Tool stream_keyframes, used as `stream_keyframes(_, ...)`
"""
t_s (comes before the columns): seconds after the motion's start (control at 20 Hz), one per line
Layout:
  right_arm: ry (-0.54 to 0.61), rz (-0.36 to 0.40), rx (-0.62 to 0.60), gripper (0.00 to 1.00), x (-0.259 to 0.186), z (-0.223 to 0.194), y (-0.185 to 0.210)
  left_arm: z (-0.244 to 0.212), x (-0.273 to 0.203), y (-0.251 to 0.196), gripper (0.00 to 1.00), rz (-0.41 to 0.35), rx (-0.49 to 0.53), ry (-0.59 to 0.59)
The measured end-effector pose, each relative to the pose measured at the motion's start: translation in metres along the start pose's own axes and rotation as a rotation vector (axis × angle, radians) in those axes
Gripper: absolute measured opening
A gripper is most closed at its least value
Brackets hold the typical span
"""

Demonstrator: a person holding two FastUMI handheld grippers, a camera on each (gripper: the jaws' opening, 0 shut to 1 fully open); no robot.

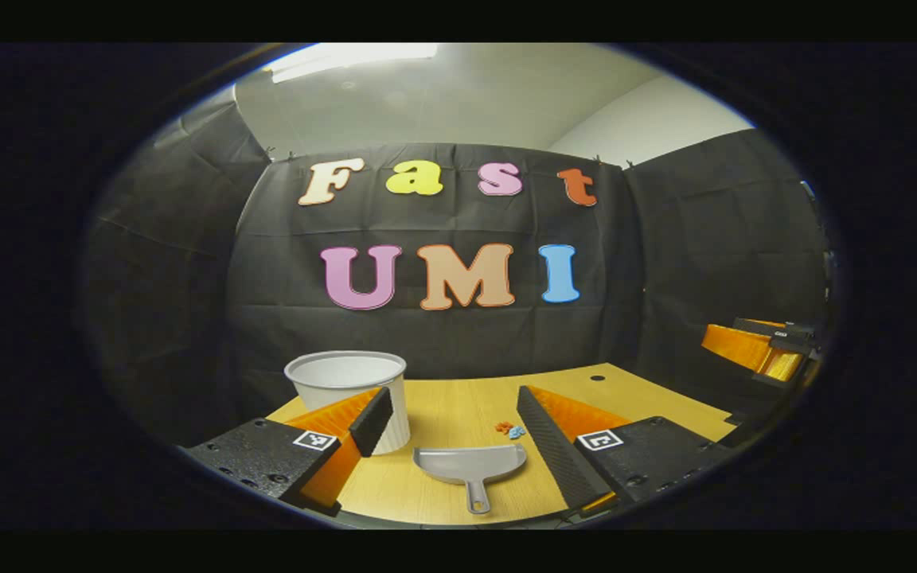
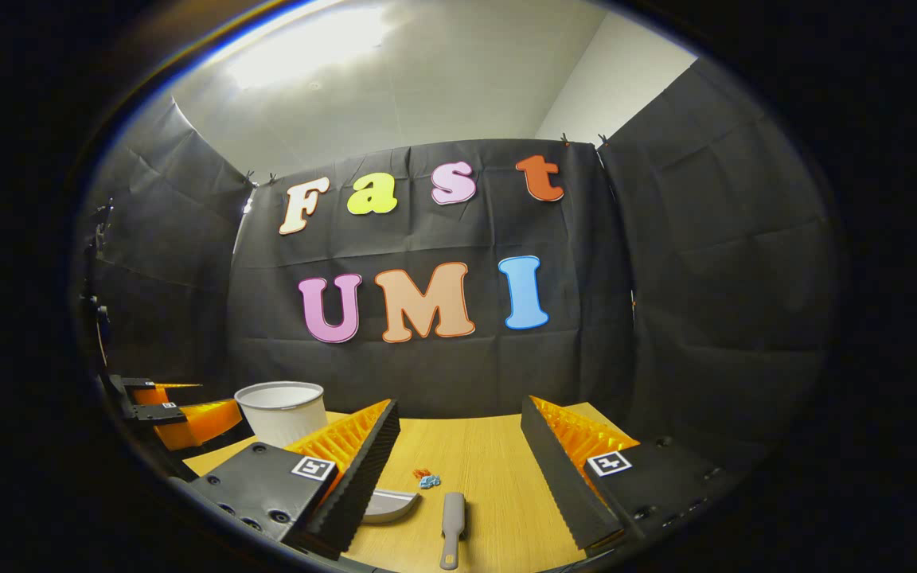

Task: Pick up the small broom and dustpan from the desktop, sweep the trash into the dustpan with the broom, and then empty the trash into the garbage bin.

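The left gripper [image 1: 454, 426] hangs above the desktop [image 1: 442, 410] with its jaws spread wide and empty; the grey dustpan [image 1: 470, 464] lies flat between its fingers, the trash [image 1: 509, 430] just beyond the pan's mouth, and the white garbage bin [image 1: 351, 380] stands at the left. The right gripper [image 2: 458, 454] is likewise wide and empty above the small broom [image 2: 452, 527], which lies just right of the dustpan [image 2: 391, 504].
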State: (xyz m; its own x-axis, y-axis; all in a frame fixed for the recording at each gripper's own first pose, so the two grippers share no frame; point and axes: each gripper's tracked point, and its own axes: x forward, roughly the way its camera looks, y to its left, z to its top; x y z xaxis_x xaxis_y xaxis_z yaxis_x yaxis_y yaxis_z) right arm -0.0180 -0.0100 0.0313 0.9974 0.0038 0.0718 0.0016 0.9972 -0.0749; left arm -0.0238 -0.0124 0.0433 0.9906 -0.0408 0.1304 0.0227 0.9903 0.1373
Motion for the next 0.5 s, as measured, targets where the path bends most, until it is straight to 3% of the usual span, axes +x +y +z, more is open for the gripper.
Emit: stream_keyframes(0.5,0.014,0.03,-0.003,0.99,0.0,-0.007,0.006,-0.016,0.0,-0.002,0.92,-0.012,-0.038,0.031)
